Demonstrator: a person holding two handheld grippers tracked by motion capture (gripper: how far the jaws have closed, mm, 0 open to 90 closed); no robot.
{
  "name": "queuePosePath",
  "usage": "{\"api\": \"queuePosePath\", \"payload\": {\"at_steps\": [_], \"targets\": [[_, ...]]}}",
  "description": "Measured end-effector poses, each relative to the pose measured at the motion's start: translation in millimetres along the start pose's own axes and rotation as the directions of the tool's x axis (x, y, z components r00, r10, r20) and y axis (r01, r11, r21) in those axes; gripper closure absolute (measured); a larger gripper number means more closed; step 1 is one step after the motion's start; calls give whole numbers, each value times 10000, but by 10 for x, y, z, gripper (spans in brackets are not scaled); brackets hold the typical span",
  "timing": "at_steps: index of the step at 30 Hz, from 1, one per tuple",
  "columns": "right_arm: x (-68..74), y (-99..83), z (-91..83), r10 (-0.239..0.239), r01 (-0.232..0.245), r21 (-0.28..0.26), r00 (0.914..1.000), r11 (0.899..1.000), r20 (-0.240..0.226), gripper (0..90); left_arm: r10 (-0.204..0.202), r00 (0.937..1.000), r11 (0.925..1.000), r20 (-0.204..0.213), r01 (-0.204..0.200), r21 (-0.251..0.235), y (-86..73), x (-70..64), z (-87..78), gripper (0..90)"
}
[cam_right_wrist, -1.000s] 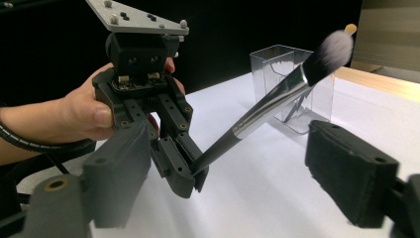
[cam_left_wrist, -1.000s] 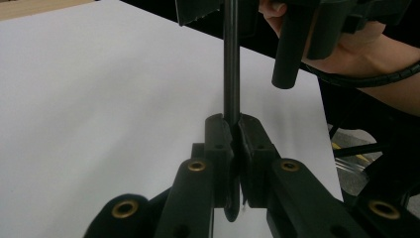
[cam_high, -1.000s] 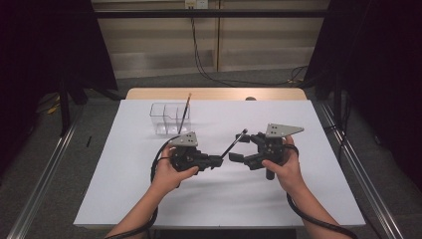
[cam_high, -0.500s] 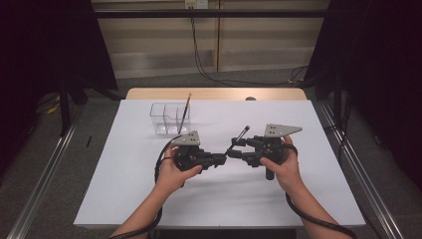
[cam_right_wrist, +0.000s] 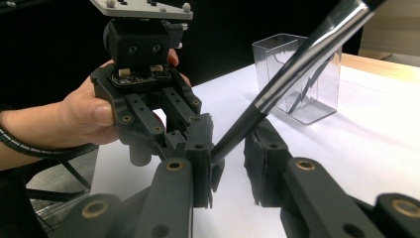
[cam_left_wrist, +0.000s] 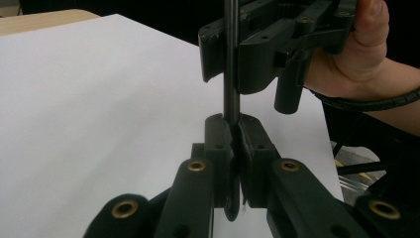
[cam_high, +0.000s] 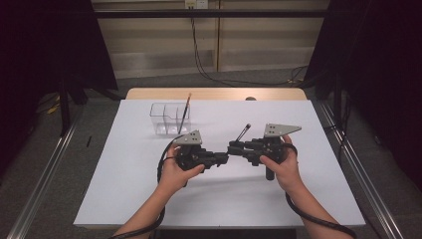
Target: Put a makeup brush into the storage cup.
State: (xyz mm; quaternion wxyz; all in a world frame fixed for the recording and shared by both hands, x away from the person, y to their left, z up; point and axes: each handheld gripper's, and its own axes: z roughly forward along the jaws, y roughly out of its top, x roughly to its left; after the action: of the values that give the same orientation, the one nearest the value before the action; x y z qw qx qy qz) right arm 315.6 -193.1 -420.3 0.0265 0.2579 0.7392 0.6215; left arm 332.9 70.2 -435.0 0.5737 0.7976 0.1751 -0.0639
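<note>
Over the middle of the white table (cam_high: 124, 189) my two grippers face each other, tip to tip. My left gripper (cam_high: 225, 158) is shut on the lower end of a black make-up brush (cam_high: 243, 132). In the left gripper view its jaws (cam_left_wrist: 235, 126) pinch the thin black handle (cam_left_wrist: 231, 104). My right gripper (cam_high: 234, 147) stands open around that handle. In the right gripper view the handle (cam_right_wrist: 297, 59) slants up to the right between the spread jaws (cam_right_wrist: 230, 144), against the left one.
A clear divided container (cam_high: 168, 118) stands at the back left of the table with an orange-handled brush (cam_high: 185, 110) leaning in it; the same container (cam_right_wrist: 302, 79) appears in the right gripper view. A wooden table edge (cam_high: 214, 93) runs along the back.
The two grippers have drawn closer together over the table's middle. Less of the black brush shows between them, and its tip has shifted slightly right.
</note>
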Motion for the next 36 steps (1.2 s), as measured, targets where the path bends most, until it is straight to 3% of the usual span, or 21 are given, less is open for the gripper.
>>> {"api": "queuePosePath", "payload": {"at_steps": [20,30,36], "targets": [[-38,4,47,647,-657,-237,9971,9976,-403,838,-96,9999,9999,-58,95,-40,-15,-17,136,835],[-33,3,43,633,-642,-185,9970,9978,-445,845,-268,9996,9994,133,270,-217,-39,-13,176,830],[-41,6,27,557,-567,-211,9974,9982,-457,845,-494,9979,9977,428,513,-446,-33,7,140,723]]}}
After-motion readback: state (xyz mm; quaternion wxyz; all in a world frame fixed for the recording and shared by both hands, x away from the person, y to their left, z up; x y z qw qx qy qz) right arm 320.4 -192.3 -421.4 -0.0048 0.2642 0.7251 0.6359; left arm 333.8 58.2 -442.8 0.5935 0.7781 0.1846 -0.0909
